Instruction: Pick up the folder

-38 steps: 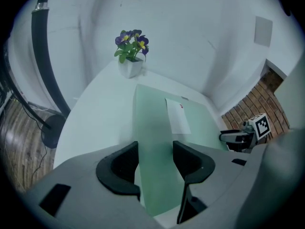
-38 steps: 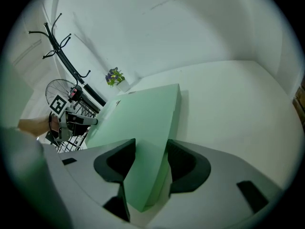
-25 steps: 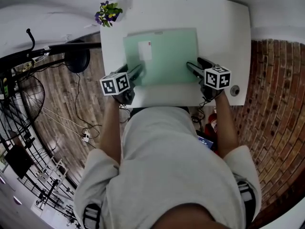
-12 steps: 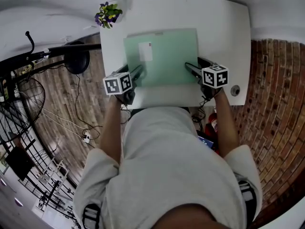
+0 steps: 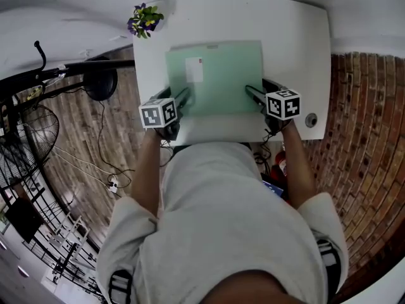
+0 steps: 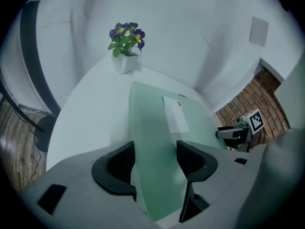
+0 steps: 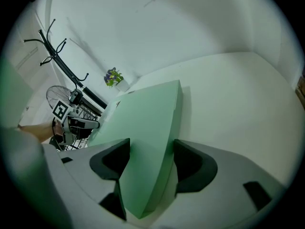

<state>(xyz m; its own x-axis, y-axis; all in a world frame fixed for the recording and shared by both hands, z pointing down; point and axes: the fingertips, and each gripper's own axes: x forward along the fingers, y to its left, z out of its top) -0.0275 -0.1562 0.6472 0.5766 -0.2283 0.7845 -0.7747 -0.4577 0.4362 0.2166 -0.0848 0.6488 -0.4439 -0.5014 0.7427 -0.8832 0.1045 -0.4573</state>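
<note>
A pale green folder (image 5: 218, 81) with a white label (image 5: 194, 69) lies on the white table (image 5: 297, 37). My left gripper (image 5: 183, 96) is at its near left corner and my right gripper (image 5: 253, 92) at its near right corner. In the left gripper view the folder (image 6: 155, 128) runs between the jaws of my left gripper (image 6: 155, 151), which stand apart with its left edge by the left jaw. In the right gripper view the folder (image 7: 147, 123) fills the gap of my right gripper (image 7: 151, 151), whose jaws are also apart, with the folder's thick edge beside the right jaw.
A small potted plant (image 5: 143, 19) stands at the table's far left corner. A round grommet (image 5: 311, 120) sits near the front right edge. A fan (image 5: 31, 132) stands on the wood floor to the left; a brick surface (image 5: 361, 138) lies to the right.
Both grippers have moved a little inward, onto the folder's near corners. The folder has hardly moved.
</note>
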